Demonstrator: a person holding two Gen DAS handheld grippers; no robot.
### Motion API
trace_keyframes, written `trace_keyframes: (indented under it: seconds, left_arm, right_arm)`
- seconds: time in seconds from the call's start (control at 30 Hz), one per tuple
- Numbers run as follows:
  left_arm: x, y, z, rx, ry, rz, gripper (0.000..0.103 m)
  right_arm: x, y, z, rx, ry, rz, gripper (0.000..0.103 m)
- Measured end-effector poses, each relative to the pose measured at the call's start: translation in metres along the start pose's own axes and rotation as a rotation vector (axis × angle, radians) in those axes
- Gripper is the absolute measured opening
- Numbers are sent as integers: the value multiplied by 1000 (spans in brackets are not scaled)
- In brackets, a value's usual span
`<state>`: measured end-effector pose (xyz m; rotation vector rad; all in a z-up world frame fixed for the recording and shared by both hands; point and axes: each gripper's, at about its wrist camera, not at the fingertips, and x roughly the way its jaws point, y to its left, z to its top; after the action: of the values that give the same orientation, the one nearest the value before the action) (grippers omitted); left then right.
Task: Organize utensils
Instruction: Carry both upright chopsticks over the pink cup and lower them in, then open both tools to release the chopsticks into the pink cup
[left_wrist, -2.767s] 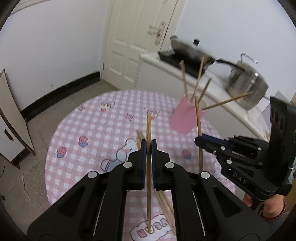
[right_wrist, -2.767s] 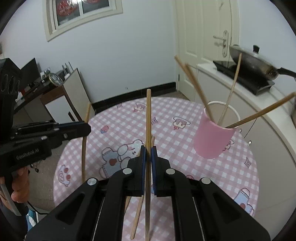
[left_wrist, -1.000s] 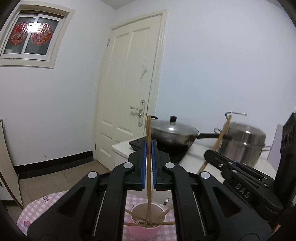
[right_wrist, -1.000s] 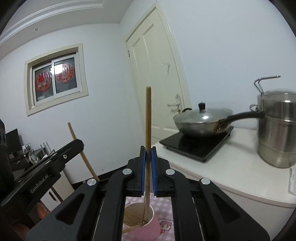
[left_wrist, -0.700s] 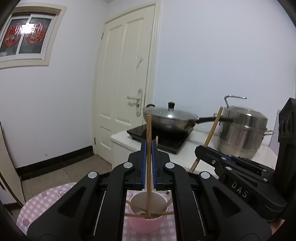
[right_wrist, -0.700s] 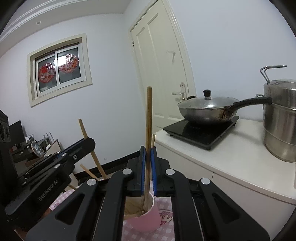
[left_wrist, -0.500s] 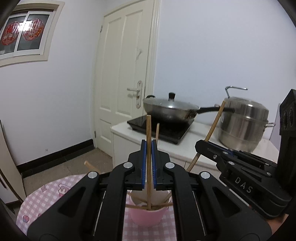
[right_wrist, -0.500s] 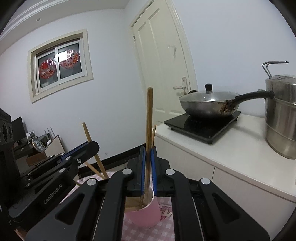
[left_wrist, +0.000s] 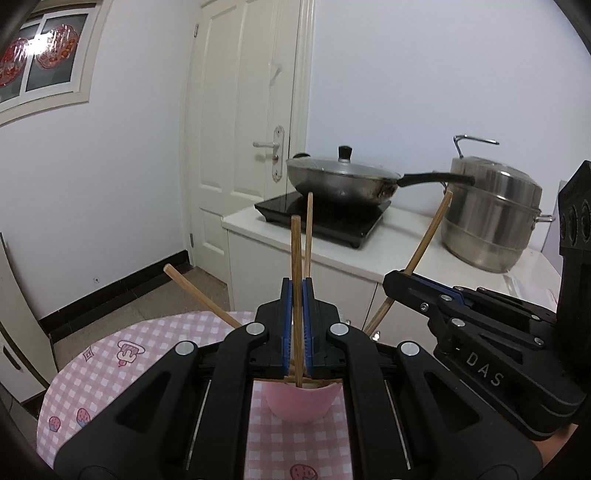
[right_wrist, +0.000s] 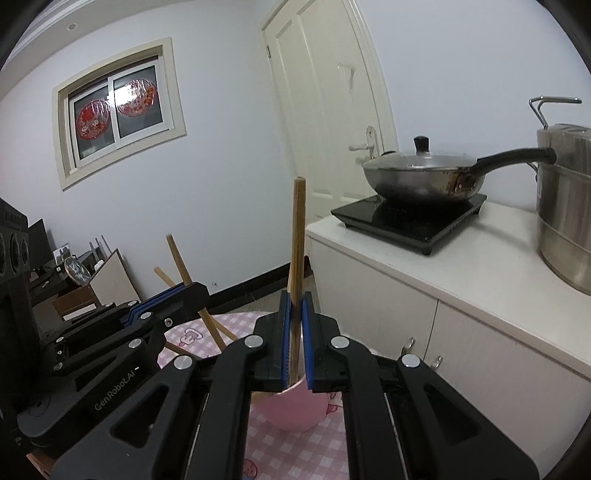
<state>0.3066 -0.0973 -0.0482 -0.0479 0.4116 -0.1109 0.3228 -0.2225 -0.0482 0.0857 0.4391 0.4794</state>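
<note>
Both wrist cameras sit close above the pink cup, looking level toward the counter and door. Both see the wok, and each sees the other gripper.

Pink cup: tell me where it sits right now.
The pink cup stands on the checked tablecloth directly below both grippers, seen low and centre in each wrist view, with the white counter behind it.

Between the left gripper's matt black plastic arms and blue ribbed pads stands a bare, matt wooden chopstick; below it a smooth pink plastic cup on a checked cloth covering the bench; beyond, a shiny metal wok and polished steel pot; glossy black hob.
</note>
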Motion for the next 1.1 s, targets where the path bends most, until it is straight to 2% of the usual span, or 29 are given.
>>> trace_keyframes:
  seconds: [0.57,0.9,1.1]
  left_arm:
    - [-3,5,8,-22,38,-25,7]
    - [-30,11,22,-48,10,-43,7]
    - [-55,12,30,-41,-10,-57,7]
  right_arm:
    - [-8,-6,3,54,14,-7,8]
    - [-39,-6,14,77,-34,-26,26]
    - [-61,1,16,77,-53,-21,31]
